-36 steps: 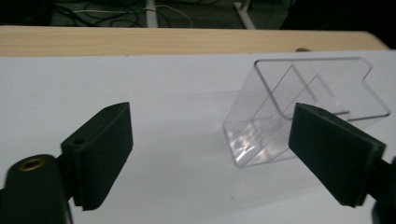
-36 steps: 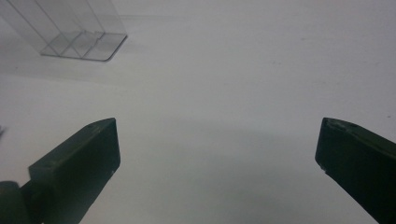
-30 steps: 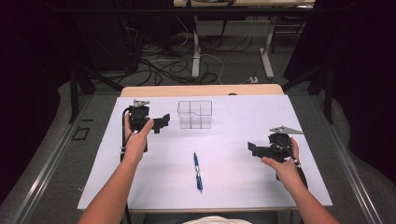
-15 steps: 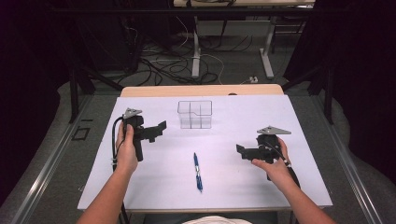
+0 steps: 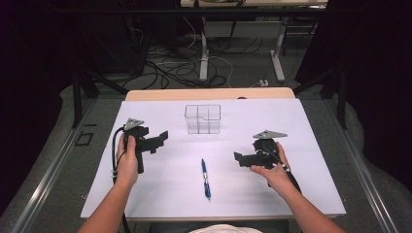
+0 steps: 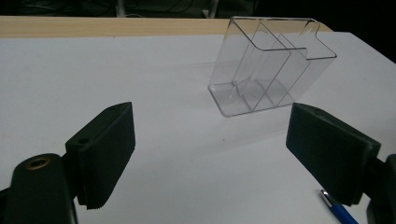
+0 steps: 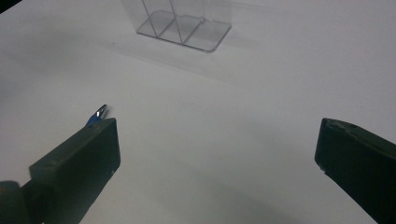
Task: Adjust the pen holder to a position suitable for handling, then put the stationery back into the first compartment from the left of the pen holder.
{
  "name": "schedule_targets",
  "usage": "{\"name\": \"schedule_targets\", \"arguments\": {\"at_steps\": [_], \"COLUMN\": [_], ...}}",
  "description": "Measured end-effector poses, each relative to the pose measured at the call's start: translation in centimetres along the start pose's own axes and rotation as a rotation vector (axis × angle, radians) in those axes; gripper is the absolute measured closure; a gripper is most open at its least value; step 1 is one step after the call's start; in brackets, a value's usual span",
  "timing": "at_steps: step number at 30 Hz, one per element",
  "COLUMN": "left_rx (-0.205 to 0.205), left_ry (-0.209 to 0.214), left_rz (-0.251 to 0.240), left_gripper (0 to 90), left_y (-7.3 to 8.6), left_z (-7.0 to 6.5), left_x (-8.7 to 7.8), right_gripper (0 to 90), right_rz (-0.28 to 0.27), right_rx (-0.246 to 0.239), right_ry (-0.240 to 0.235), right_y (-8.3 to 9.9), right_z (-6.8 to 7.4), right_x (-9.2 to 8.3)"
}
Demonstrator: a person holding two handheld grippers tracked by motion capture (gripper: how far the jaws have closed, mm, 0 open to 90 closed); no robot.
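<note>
A white-covered counter point(image 5: 301, 126) with a wooden far edge is seen at centre frame; cables point(image 5: 165, 68) are strewn across the grey floor point(image 5: 243, 73) beyond, between metal desk legs point(image 5: 204, 53), amid darkness.

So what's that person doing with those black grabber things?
A person sits at a white table, holding a gripper in each hand. The left gripper and the right gripper both hang over the table, open and holding nothing; the left one's jaws have just been closing a little with nothing between them. A blue pen lies on the table between the two, and a clear plastic box with compartments stands farther back, with nothing in it.
</note>
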State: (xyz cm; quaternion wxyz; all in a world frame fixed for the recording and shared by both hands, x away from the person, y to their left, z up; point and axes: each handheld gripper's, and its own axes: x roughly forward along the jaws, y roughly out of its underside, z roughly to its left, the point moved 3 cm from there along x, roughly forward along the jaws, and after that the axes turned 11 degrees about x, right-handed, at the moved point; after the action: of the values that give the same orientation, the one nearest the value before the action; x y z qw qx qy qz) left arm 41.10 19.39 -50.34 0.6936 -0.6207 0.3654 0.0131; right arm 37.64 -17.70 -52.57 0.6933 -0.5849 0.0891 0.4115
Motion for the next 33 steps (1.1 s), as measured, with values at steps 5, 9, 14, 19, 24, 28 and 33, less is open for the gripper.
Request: {"name": "schedule_targets", "arguments": {"at_steps": [5, 9, 14, 19, 24, 28, 33], "left_rx": [0.022, 0.023, 0.004, -0.003, -0.011, -0.011, -0.011], "left_ry": [-0.018, -0.025, -0.018, -0.012, -0.008, -0.008, -0.011], "left_rz": [0.006, 0.017, 0.019, 0.026, 0.032, 0.031, 0.033], "left_gripper": [15.4, 15.4, 15.4, 15.4, 15.5, 15.5, 15.5], "left_y": [0.4, 0.7, 0.8, 1.0, 1.2, 1.2, 1.2], "left_z": [0.1, 0.0, 0.0, 0.0, 0.1, 0.2, 0.4], "left_x": [0.1, 0.3, 0.5, 0.6, 0.7, 0.6, 0.6], "right_gripper": [3.5, 8.5, 15.6, 22.8, 35.3, 42.8, 48.9], "right_rz": [0.068, 0.108, 0.136, 0.194, 0.252, 0.282, 0.345], "right_rx": [0.019, 0.033, 0.061, 0.092, 0.138, 0.143, 0.178], "right_ry": [-0.012, -0.005, -0.012, -0.007, -0.016, -0.033, -0.046], "right_y": [-0.2, -0.3, -0.4, -0.4, -0.6, -0.7, -0.6], "right_z": [1.5, 2.6, 3.5, 4.5, 5.3, 5.8, 6.4], "right_x": [0.7, 1.2, 1.7, 2.6, 3.2, 3.8, 4.5]}}
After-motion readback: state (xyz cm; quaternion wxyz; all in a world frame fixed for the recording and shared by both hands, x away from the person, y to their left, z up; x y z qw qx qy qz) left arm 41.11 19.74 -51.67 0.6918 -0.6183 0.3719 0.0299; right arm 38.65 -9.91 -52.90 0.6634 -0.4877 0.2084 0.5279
